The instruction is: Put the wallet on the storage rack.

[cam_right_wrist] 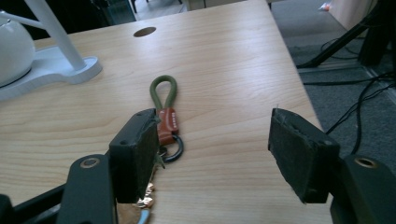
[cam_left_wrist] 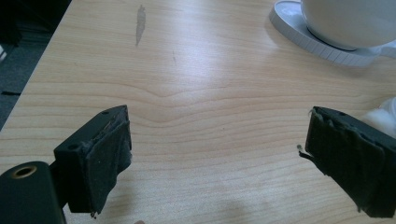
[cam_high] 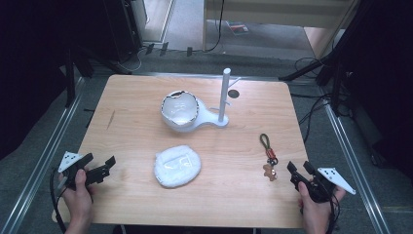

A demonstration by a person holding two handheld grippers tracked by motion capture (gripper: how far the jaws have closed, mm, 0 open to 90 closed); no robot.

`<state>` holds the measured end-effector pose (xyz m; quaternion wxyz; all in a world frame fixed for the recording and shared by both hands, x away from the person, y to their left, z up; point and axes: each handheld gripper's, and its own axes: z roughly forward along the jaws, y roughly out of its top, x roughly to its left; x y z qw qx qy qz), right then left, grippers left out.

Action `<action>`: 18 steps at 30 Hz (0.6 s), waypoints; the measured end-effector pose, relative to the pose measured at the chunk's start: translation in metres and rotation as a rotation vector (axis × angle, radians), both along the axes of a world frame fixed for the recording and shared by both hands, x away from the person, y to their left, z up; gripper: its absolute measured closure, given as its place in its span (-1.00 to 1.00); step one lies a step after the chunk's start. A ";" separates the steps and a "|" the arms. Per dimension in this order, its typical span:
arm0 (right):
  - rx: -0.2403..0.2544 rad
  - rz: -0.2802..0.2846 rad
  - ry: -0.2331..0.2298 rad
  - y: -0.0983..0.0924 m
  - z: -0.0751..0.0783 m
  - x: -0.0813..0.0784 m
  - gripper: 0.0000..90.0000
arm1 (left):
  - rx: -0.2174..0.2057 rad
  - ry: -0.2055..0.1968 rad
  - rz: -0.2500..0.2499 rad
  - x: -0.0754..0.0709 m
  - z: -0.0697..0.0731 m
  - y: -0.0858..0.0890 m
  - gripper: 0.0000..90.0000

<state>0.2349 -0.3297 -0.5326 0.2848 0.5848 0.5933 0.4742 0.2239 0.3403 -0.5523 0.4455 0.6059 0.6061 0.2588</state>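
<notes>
Approaching keychain: the right gripper (cam_high: 298, 174) is held at about 5 o'clock on the light wooden table (cam_high: 136, 126), jaws spread and holding nothing.
Keychain: the olive-green cord loop keychain with a brown leather tab, dark ring and small bear charm (cam_right_wrist: 164, 116) lies flat at 4 o'clock, just beyond that gripper, its lower end hidden behind one jaw.
Left gripper (cam_high: 100, 169): parked at 7 o'clock, jaws released, nothing between them.
Risk: the flat keychain could be pushed along the wood instead of pinched.
Risk: only the charm might be caught, letting the loop swing.
</notes>
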 end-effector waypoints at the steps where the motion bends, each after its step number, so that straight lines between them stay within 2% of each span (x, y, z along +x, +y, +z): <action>1: 0.032 0.021 0.025 0.004 0.002 0.000 -0.24 | 0.003 0.001 -0.002 0.000 0.000 0.000 -0.83; 5: 0.007 0.028 0.030 0.012 0.007 0.002 -0.26 | 0.001 0.000 -0.007 -0.001 0.000 -0.001 -0.83; 9: 0.003 0.042 0.037 0.019 0.013 0.003 -0.28 | -0.004 -0.002 -0.010 -0.001 0.000 0.000 -0.83; 10: -0.024 0.058 0.037 0.026 0.017 0.004 -0.29 | -0.003 0.004 -0.012 -0.001 0.000 0.000 -0.83; 13: -0.024 0.084 0.046 0.035 0.023 0.005 -0.30 | -0.003 0.007 -0.013 0.000 0.000 0.000 -0.83; 18: -0.033 0.120 0.090 0.052 0.030 0.008 -0.30 | -0.004 0.011 -0.018 0.001 0.000 0.000 -0.83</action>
